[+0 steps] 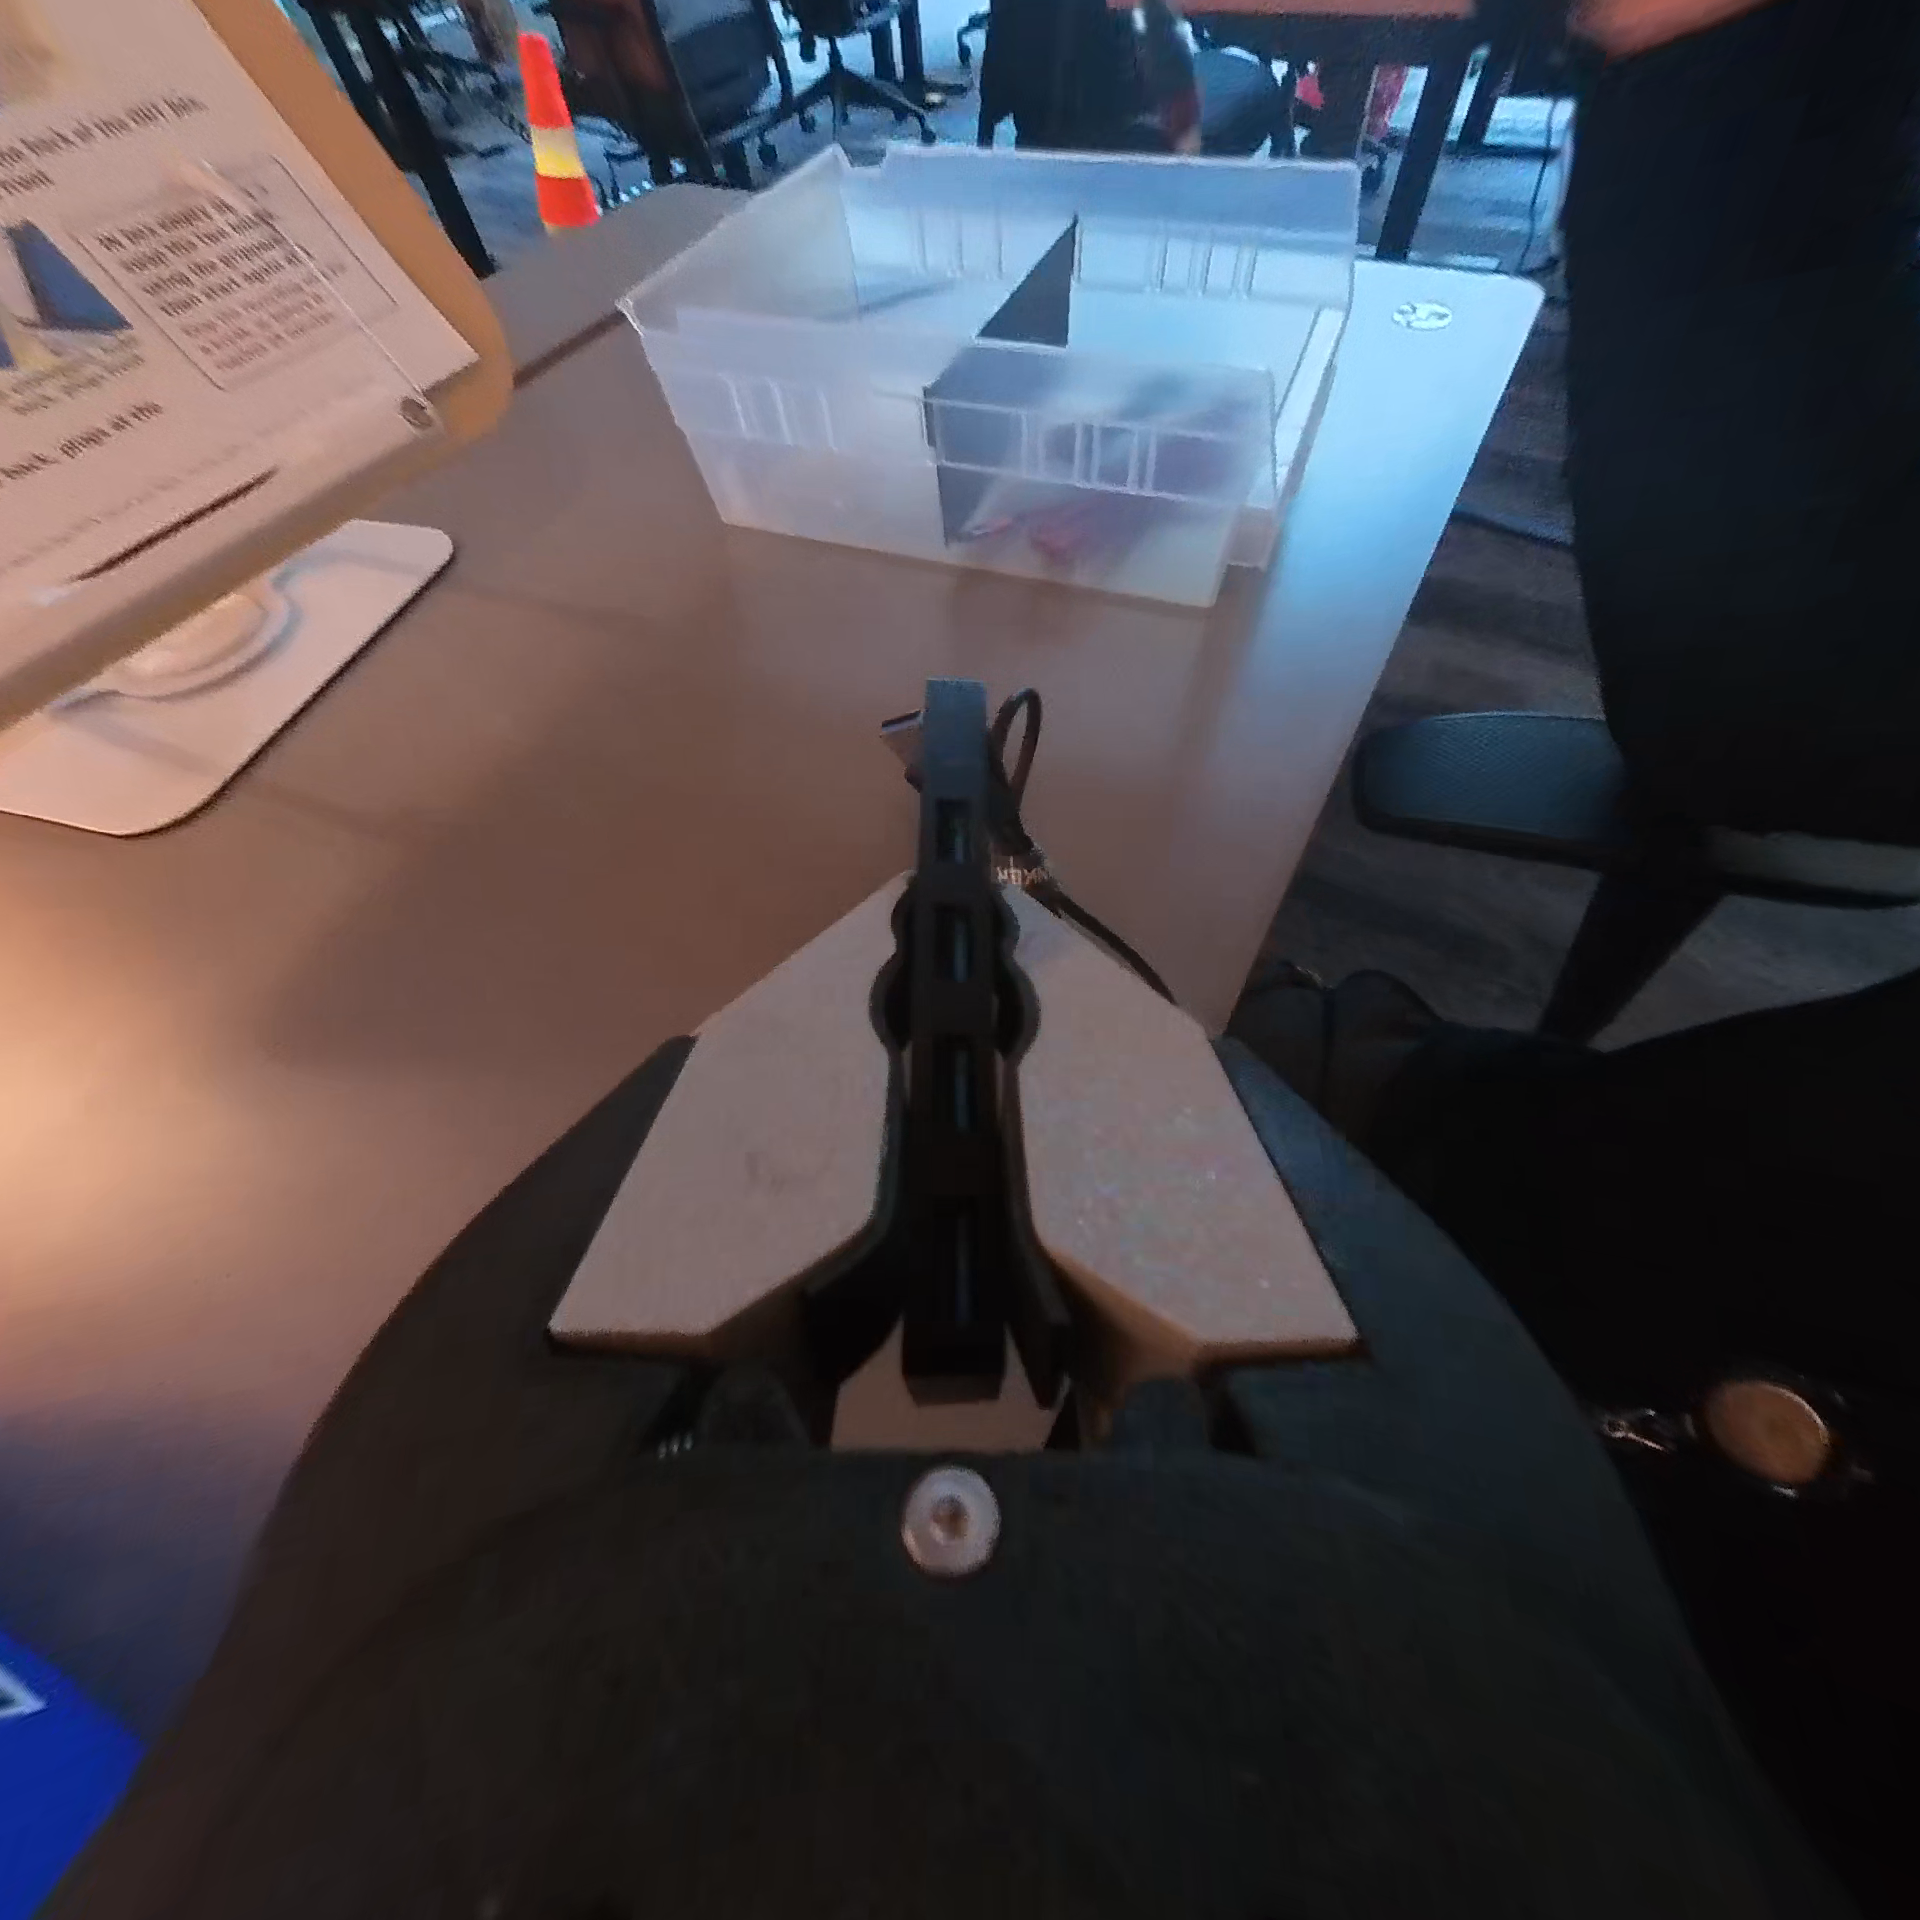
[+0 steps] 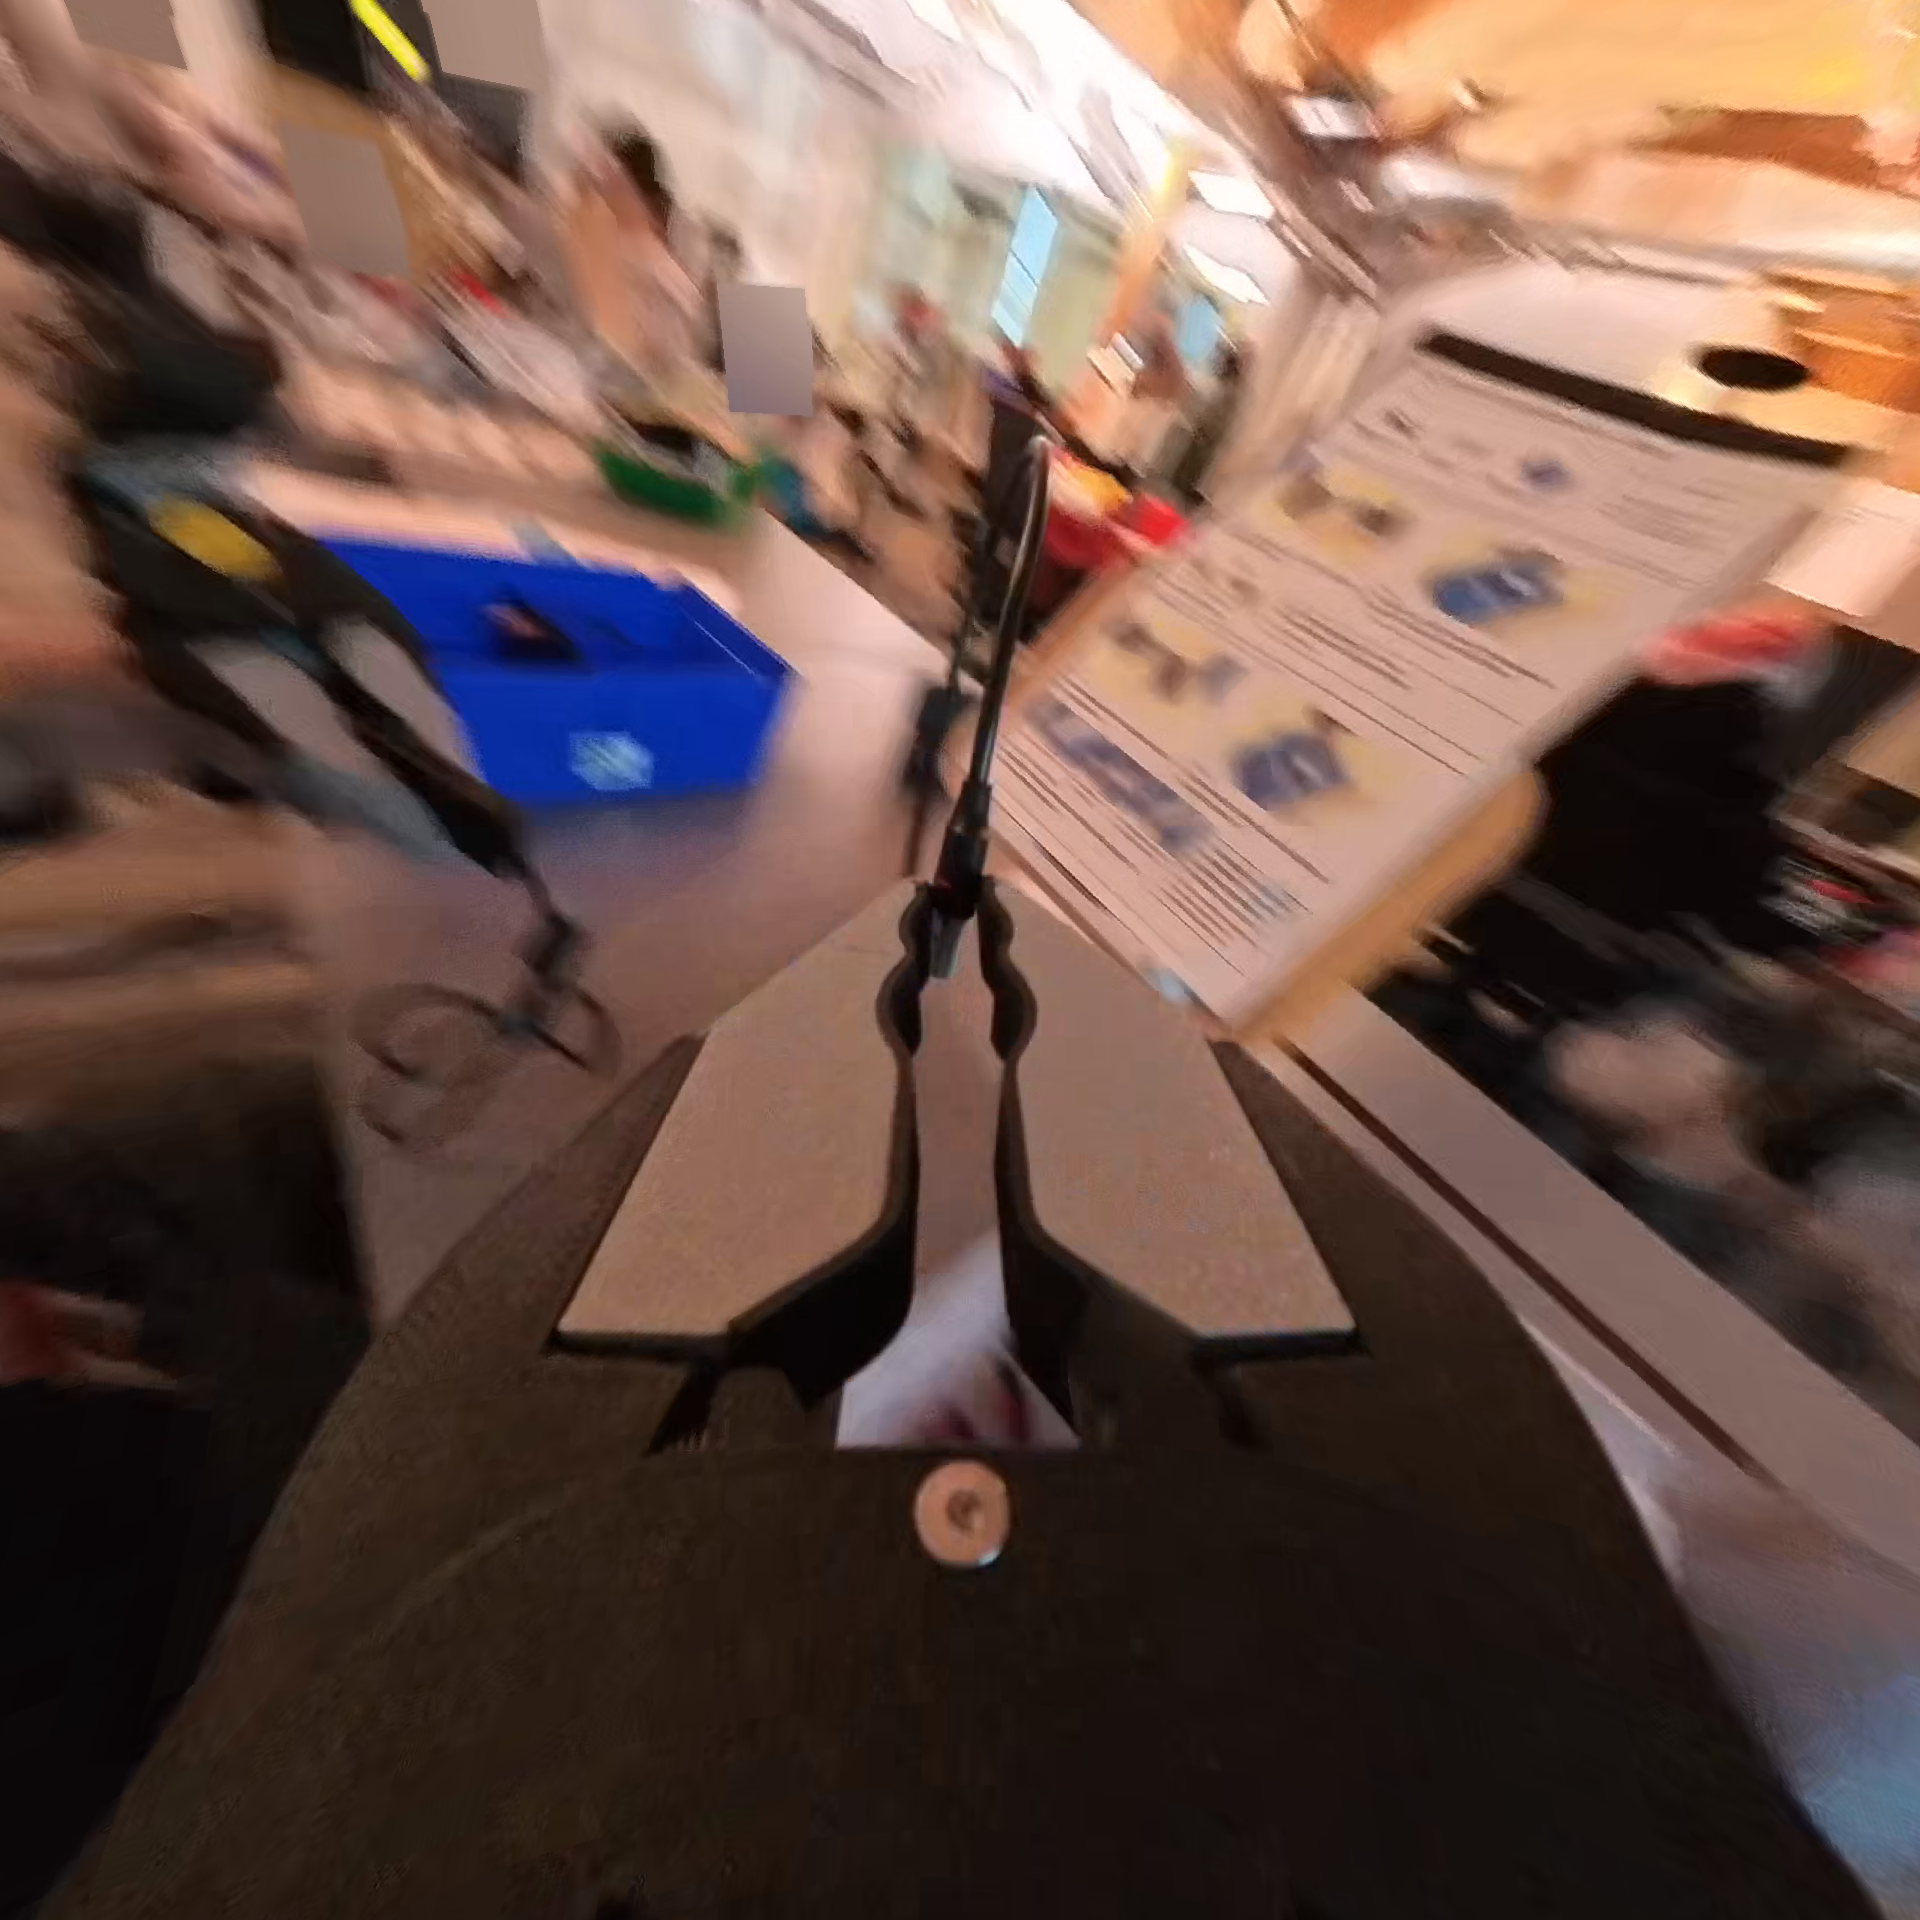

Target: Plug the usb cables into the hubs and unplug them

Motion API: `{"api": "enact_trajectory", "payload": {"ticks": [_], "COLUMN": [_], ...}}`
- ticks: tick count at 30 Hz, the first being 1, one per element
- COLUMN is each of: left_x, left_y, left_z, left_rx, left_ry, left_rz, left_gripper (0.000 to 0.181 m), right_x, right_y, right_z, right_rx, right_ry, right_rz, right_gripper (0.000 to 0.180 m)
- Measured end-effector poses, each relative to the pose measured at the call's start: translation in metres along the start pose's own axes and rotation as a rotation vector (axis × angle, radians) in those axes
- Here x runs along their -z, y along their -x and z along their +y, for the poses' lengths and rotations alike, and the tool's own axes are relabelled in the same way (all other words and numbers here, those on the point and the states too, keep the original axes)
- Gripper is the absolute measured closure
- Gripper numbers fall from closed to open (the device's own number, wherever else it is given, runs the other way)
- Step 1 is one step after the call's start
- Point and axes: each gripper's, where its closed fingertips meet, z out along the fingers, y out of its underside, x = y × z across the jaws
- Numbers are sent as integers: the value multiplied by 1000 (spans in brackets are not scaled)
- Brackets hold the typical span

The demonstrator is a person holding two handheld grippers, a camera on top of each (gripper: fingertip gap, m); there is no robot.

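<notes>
Spanning the left wrist view, a brown table carries a frosted divided bin at its far side. Nearer, the left gripper pinches a black USB hub lengthwise, ports upward, above the table. The right gripper nips a cable plug at its fingertips, its thin cable arching away.

The table looked smooth and matt, like laminate. The bin was frosted, translucent plastic. The hub was matt black plastic. The left gripper had grainy black plastic and speckled grey fingers, with a shiny metal screw.
</notes>
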Motion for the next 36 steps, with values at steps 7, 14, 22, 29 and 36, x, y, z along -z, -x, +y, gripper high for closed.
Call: {"api": "enact_trajectory", "payload": {"ticks": [7,14,22,29,36], "left_x": [15,17,21,13,4], "left_y": [2,6,3,-22,-34], "left_z": [-10,-16,-16,-26,-25], "left_rx": [-12,17,17,34,-2], "left_ry": [-44,-91,-104,-150,-130], "left_rz": [9,2,21,163,160], "left_gripper": [172,172,172,172,171], "right_x": [61,60,3,-67,-114], "right_y": [-46,-30,-11,146,205], "right_z": [98,220,140,22,41], "right_rx": [-22,-101,55,99,37], "right_ry": [446,1017,768,229,292], "right_rz": [145,10,34,-516,-671], "right_gripper": [175,174,129,142,176]}}
